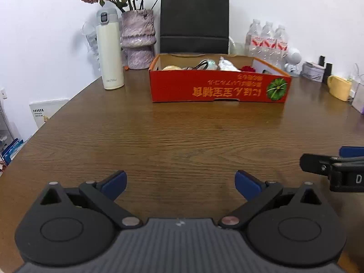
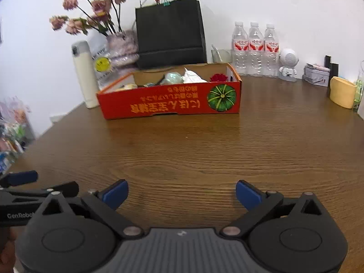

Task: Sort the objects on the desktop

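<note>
Both the left gripper [image 1: 180, 183] and right gripper [image 2: 182, 193] gape wide and empty over the bare wooden table [image 1: 182, 136], while the red cardboard box [image 1: 218, 88] of sorted oddments sits upper centre, well apart.

A: Item one, left gripper [image 1: 180, 182]?
B: Lower centre of its view, blue-padded fingers [image 1: 115, 183] spread wide, nothing between.
A: Item two, right gripper [image 2: 182, 192]?
B: Lower centre likewise, fingers [image 2: 246, 194] wide apart, empty, tilted downward.
</note>
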A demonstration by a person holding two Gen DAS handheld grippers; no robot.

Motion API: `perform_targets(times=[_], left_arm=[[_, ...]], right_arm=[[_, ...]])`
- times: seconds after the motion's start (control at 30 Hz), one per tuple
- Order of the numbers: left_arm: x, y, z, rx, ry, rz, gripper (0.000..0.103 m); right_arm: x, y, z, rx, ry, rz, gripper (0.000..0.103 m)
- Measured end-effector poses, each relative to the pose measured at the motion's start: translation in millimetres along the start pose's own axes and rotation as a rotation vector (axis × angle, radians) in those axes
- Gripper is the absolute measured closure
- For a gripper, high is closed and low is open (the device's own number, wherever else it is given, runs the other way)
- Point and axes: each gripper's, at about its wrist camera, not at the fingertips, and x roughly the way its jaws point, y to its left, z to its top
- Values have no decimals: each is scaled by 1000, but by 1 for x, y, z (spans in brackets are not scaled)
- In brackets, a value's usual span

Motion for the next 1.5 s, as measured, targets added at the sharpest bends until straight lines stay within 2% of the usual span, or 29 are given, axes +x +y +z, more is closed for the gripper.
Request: perform_targets(times=[0.1, 0.33, 0.57, 0.67, 1.5], left_arm=[[16, 8, 5, -30, 21, 8, 0], [48, 15, 14, -21, 79, 0, 0], [63, 12, 23, -7, 67, -20, 0], [66, 9, 24, -5, 66, -20, 0], [67, 10, 25, -7, 68, -26, 0]], right_arm=[[13, 2, 2, -9, 26, 4, 1], [44, 1, 11, -1, 71, -17, 1], [58, 4, 16, -31, 56, -48, 0], [65, 8, 19, -71, 64, -70, 0], [72, 13, 23, -67, 57, -73, 0]])
